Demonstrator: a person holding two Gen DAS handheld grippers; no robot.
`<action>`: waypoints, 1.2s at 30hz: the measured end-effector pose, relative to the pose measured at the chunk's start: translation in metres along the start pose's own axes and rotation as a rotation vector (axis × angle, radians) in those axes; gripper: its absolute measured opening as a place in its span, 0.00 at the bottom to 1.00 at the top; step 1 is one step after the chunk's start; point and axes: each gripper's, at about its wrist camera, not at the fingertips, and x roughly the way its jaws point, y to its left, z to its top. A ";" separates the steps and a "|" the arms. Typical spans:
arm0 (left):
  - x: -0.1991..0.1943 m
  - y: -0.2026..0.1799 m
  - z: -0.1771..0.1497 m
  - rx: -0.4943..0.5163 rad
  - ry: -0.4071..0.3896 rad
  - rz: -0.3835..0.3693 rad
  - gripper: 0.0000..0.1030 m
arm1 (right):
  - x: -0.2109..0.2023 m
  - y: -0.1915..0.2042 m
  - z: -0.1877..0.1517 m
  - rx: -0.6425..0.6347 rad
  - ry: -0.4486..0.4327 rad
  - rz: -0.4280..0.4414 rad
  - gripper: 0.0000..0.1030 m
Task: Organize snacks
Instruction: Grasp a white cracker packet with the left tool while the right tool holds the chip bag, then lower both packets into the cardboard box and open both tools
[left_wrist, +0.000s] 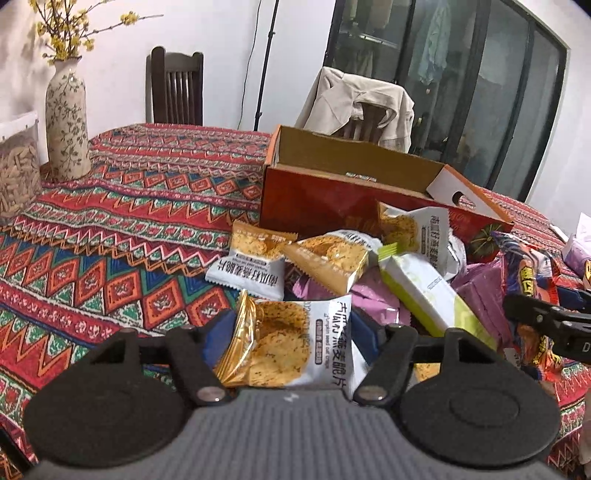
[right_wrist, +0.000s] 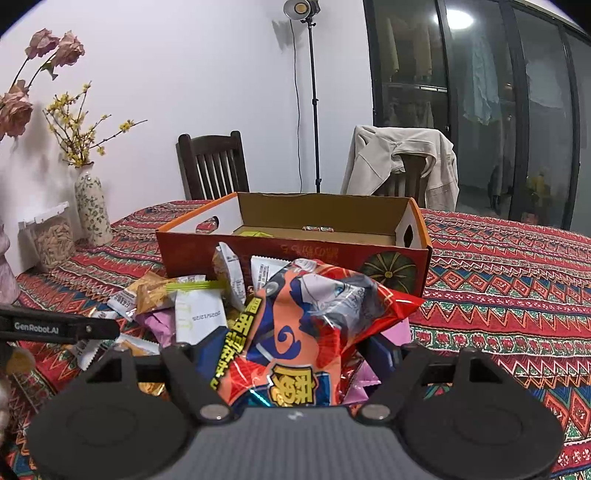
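An open red-and-orange cardboard box (left_wrist: 325, 192) (right_wrist: 295, 251) stands on the patterned tablecloth, with a pile of snack packets (left_wrist: 417, 291) (right_wrist: 192, 306) heaped in front of it. My left gripper (left_wrist: 291, 332) is shut on a white-and-gold oat crisp packet (left_wrist: 284, 347) at the pile's near edge; its blue fingers press the packet's two sides. My right gripper (right_wrist: 295, 354) is shut on a large crinkled red-and-orange snack bag (right_wrist: 306, 325), held just in front of the box. A few small items lie inside the box (right_wrist: 317, 229).
A flowered vase (left_wrist: 66, 122) (right_wrist: 92, 210) and a clear jar of seeds (left_wrist: 16, 173) (right_wrist: 51, 240) stand at the table's left. Two dark chairs, one draped with a beige jacket (left_wrist: 354, 103) (right_wrist: 399, 162), sit behind the table. A light stand (right_wrist: 314, 110) rises by the wall.
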 end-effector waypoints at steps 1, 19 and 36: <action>-0.001 0.000 0.001 0.002 -0.007 0.002 0.67 | 0.000 0.000 0.000 -0.001 0.000 -0.001 0.75; -0.009 -0.028 0.073 0.035 -0.168 -0.028 0.68 | -0.020 0.010 0.054 -0.062 -0.110 -0.040 0.75; 0.033 -0.057 0.150 0.012 -0.236 -0.041 0.68 | 0.042 -0.007 0.135 -0.068 -0.107 -0.160 0.75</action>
